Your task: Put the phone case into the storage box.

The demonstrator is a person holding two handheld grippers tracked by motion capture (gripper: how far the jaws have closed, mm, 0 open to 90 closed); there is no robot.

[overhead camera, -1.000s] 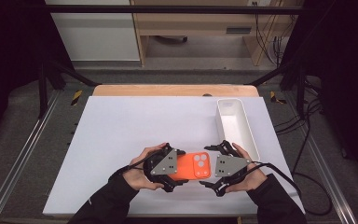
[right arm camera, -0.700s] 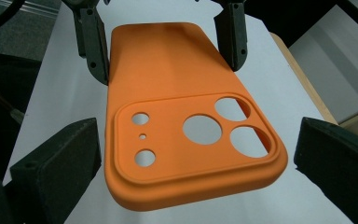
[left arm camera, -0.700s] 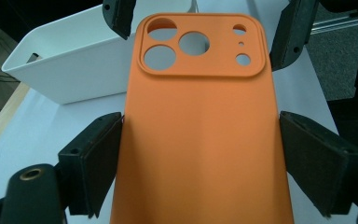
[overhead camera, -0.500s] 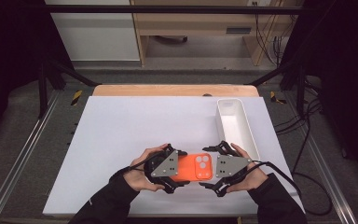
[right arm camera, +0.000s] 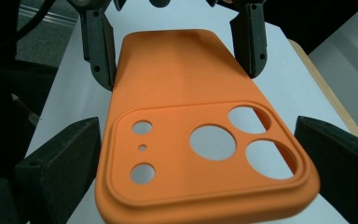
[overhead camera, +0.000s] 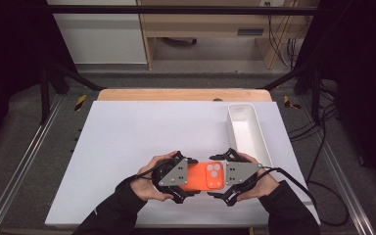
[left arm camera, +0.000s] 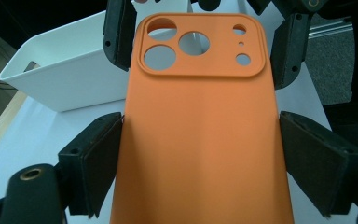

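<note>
an orange phone case (overhead camera: 201,176) was held level just above the white bench (overhead camera: 142,142), between the two grippers at its near edge. the left gripper (overhead camera: 180,175) was clamped on the plain end, its fingers (left arm camera: 95,158) pressed to the case's sides. the right gripper (overhead camera: 225,175) had its fingers (right arm camera: 65,154) just narrowing around the camera-cutout end, slightly apart from the sides. a white bin (overhead camera: 248,132) stood near on the right.

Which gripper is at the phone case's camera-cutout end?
The right gripper: its jaws, which have just been closing, flank the cutout end of the orange phone case; the left gripper clamps its plain end.
</note>
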